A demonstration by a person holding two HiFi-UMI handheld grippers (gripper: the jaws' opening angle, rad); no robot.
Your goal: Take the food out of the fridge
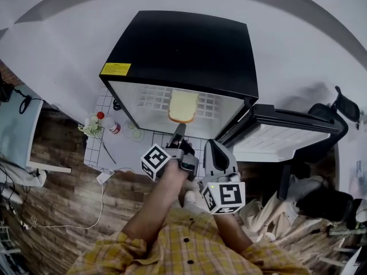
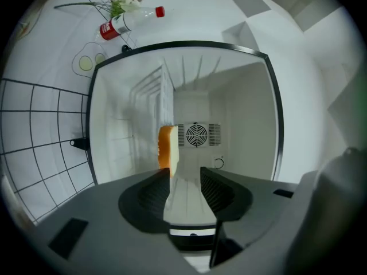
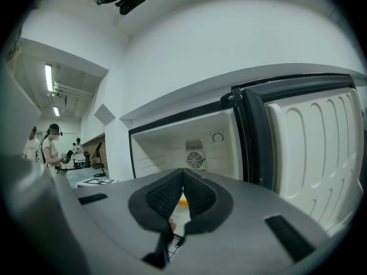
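The left gripper [image 1: 179,132] reached level into the open fridge [image 1: 183,44], rolled onto its side so that the fridge looked tipped over in the left gripper view. The forearm behind it stretched forward from a yellow checked sleeve [image 1: 189,242]. Its jaws stood apart and held nothing. The slice of bread [image 2: 167,148] lay just beyond the tip of one jaw and was not between the pads. From the head view the bread [image 1: 183,106] rested on the white wire shelf [image 1: 150,101] near the front of the fridge, directly ahead of that gripper. The right gripper [image 1: 211,148] hung just beside the left one, a little further back from the opening and pointing about level. Its jaws were closed together with nothing in them. The fridge door [image 1: 281,136] stood swung out to the right, close beside the right gripper. A round fan grille [image 2: 196,134] sat on the back wall of the fridge. To the left of the fridge, on a white gridded surface [image 1: 100,153], lay a bottle with a red cap [image 1: 109,124] and a small bunch of flowers [image 1: 90,128], well clear of both grippers. Nothing stood between the left gripper and the bread.
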